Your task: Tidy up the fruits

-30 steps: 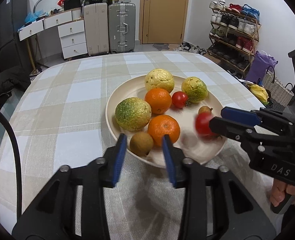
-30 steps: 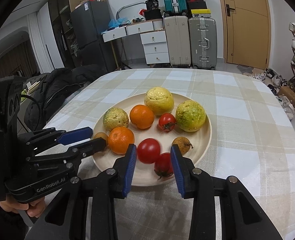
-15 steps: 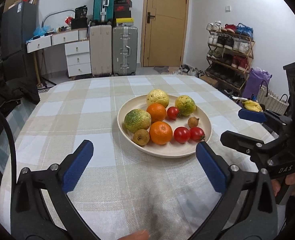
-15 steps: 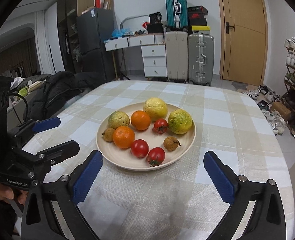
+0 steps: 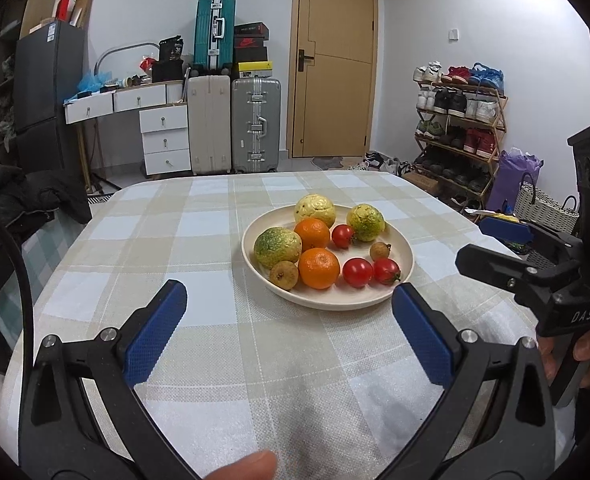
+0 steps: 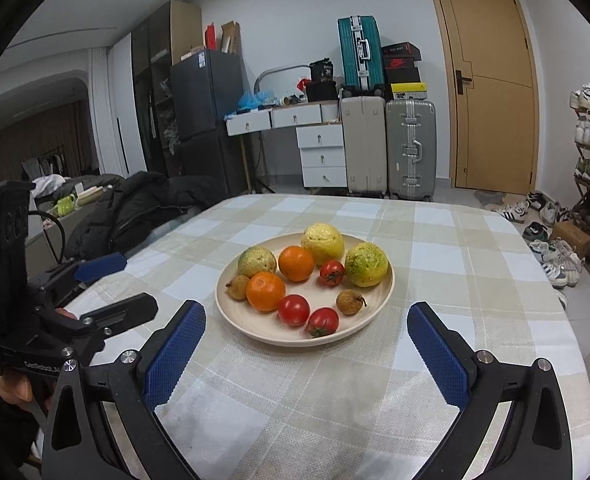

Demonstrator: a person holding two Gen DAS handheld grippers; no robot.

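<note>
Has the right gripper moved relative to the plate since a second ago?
Yes. The right gripper has backed away from the plate toward the near table edge; its jaws, just opened, stand wide and empty.

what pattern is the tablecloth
Beige and white checks on the tablecloth, clearest in the right wrist view.

"DAS" on right gripper [image 5: 495, 248]; "GenRobot.AI" on left gripper [image 6: 111, 288].

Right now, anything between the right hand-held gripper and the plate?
Nothing: only bare checked tablecloth between the open right hand-held gripper and the plate, per right wrist view.
</note>
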